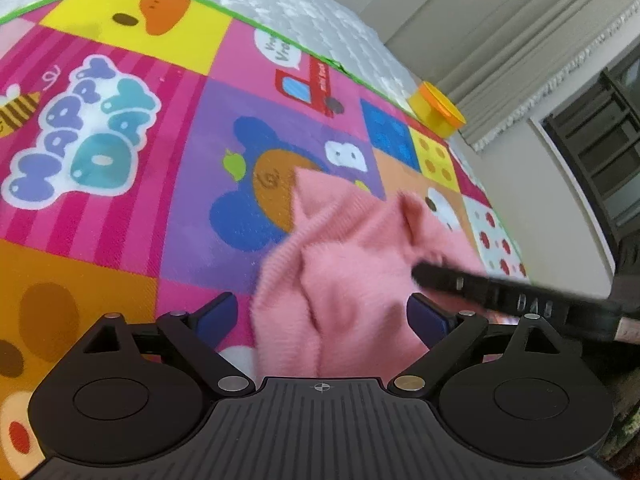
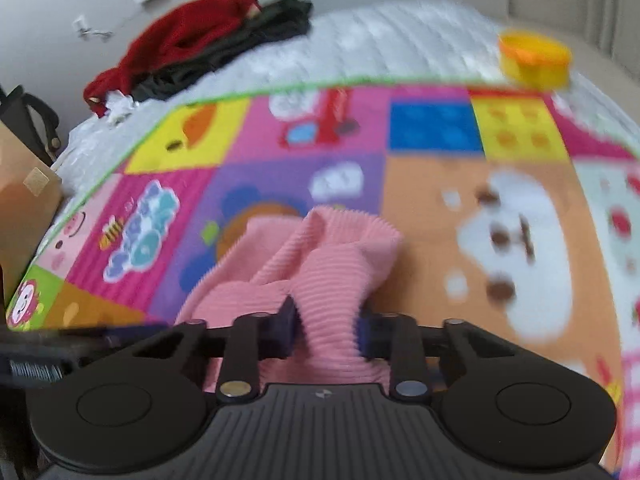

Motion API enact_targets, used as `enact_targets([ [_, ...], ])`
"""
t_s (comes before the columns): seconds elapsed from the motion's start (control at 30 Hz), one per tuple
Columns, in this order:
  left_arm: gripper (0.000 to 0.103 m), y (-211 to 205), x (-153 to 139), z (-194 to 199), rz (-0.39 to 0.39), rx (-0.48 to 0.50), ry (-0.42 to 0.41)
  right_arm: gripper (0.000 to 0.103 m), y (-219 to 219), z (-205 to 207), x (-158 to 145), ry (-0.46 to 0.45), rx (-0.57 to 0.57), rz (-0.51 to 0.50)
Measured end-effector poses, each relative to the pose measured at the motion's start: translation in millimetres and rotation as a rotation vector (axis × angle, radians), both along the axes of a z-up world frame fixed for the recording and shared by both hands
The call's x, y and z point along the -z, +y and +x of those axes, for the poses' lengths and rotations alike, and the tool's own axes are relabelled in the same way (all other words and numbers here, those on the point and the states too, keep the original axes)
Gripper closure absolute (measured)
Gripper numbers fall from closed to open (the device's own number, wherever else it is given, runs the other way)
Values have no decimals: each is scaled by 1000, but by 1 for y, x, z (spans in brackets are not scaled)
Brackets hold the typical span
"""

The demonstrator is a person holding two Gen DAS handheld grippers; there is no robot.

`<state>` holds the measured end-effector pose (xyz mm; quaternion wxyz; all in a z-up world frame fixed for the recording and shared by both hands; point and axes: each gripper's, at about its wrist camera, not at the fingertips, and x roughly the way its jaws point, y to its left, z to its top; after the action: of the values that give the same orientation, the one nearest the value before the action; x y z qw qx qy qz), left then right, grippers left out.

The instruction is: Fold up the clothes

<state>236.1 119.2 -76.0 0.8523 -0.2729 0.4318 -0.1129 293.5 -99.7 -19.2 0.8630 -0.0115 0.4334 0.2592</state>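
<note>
A pink ribbed garment (image 1: 344,264) lies bunched on a colourful cartoon play mat (image 1: 120,200). My left gripper (image 1: 320,316) is open, its blue-padded fingers either side of the garment's near part. In the right wrist view my right gripper (image 2: 326,330) is shut on a fold of the pink garment (image 2: 328,280), with cloth squeezed between the blue pads. The right gripper's black finger also shows in the left wrist view (image 1: 488,288), on the garment's right side.
The mat (image 2: 440,208) covers a white quilted mattress (image 2: 380,40). A yellow and orange tub (image 2: 534,58) stands at the mat's far corner, also in the left wrist view (image 1: 436,108). Red and black clothes (image 2: 192,44) are piled at the back. A cardboard box (image 2: 24,208) stands at the left.
</note>
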Motion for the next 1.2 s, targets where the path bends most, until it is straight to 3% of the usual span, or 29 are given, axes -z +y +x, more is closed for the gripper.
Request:
enact_targets([
  [0.1, 7, 4, -2, -1, -4, -16, -8, 81, 0, 24, -9, -69, 69, 16],
  [0.17, 6, 7, -4, -1, -5, -26, -13, 77, -4, 40, -6, -101, 135, -27],
  [0.27, 6, 7, -3, -1, 3, -26, -11, 59, -18, 53, 0, -90, 155, -73],
  [0.33, 6, 5, -2, 0, 14, -21, -12, 34, -27, 44, -5, -103, 145, -75],
  [0.43, 6, -1, -5, 0, 53, 1, -25, 18, -38, 17, -15, -125, 85, -81],
  [0.6, 5, -13, -9, -4, 108, 49, -54, 15, -62, -45, -14, -107, -54, -156],
  [0.77, 4, -25, -9, -7, 168, 96, -64, 15, -76, -90, 28, -65, -124, -323],
  [0.9, 4, -42, -8, -11, 286, 155, -82, 14, -91, -91, 34, 4, -36, -244],
  [1.07, 3, -48, -7, -13, 384, 182, -100, 14, -96, -106, 5, -61, -105, -255],
  [1.2, 2, -46, -4, -10, 400, 165, -81, 12, -94, -120, 5, -64, -156, -255],
])
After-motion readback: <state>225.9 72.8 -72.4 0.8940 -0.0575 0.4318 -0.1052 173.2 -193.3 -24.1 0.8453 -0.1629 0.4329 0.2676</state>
